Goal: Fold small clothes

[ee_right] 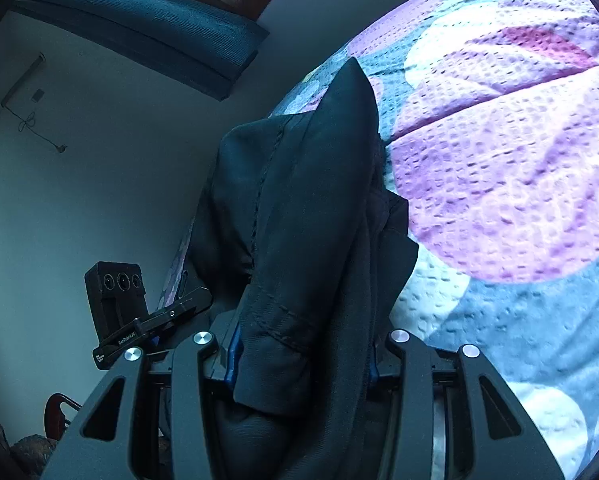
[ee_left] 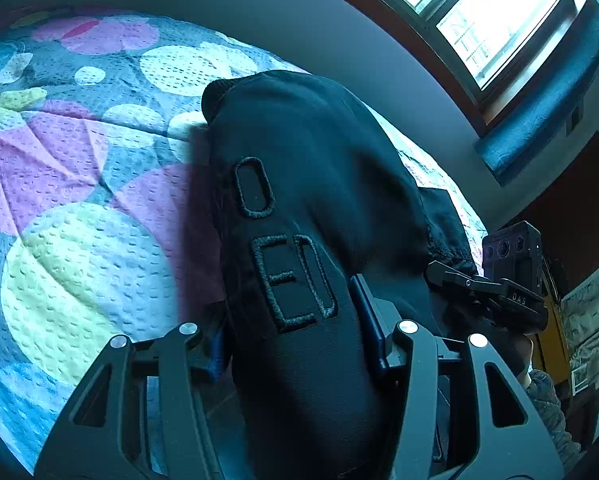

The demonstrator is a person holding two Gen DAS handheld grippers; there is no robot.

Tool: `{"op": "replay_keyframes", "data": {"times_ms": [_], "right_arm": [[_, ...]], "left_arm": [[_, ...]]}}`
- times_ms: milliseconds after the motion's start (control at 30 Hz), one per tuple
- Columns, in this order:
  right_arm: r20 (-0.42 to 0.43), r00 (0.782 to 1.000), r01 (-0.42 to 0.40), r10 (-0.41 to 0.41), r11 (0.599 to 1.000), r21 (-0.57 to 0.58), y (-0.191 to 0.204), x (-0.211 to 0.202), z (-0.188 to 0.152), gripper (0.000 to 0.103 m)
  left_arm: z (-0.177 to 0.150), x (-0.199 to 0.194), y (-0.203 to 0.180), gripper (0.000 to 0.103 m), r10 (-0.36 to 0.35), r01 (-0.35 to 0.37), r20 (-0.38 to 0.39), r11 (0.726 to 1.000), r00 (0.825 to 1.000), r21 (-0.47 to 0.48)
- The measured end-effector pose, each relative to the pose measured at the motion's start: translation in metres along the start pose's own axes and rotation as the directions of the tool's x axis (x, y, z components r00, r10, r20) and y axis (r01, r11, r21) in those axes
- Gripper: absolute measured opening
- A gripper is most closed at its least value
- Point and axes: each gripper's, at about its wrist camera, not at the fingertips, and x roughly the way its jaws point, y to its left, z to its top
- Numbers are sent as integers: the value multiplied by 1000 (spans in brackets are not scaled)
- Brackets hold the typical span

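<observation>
Here the black garment (ee_left: 299,184) sits bunched between the jaws of both tongs, raised off the bed. In the left wrist view the left tongs (ee_left: 295,344) are clamped on a thick fold of it, the blue pads (ee_left: 369,320) pressing the cloth from either side. In the right wrist view the right tongs (ee_right: 299,360) are likewise clamped on a bundled fold, with a stitched hem hanging over the near edge.

The garment is dark, smooth woven cloth with raised embroidered letters (ee_left: 287,280) in matching thread and a ribbed cuff or band at its far end. It stands up as a rounded hump in the left view and a pointed peak in the right.

Under it lies the bedspread (ee_left: 79,208), a dimpled, quilted cover in grey-blue with large overlapping circles of pink, pale yellow and white, creased in a few lines.

The right tongs show at the right edge of the left view (ee_left: 499,284), close beside the garment. Left of the garment the bed lies open and flat. On the far side a pale wall (ee_left: 259,12) runs along the bed edge, with a bright window (ee_left: 491,12) above it.
</observation>
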Motion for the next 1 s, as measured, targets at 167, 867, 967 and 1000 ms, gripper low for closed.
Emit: {"op": "replay_keyframes", "data": {"times_ms": [167,867,967,1000], "right_arm": [[-3,1000,-30,30,999,19,-8,1,-2,45],[16,999,-31,31,999,36,-7,-13,-8,58],[30,1000,-4,2,999,46,-3,-29,-16,69],[37,999,4,-5,999,48,-2,-34,-20,69]], "left_arm": [[-4,1,5,53,0,0,-2,1000,1000,-14],[-7,-5,3,75,-12,12,-7,999,1000,-30],[-15,-16,-2,82,-26,26,-8,1000,1000,-11],[-19,-20,-5,85,-23,23,-9,1000,1000,5]]}}
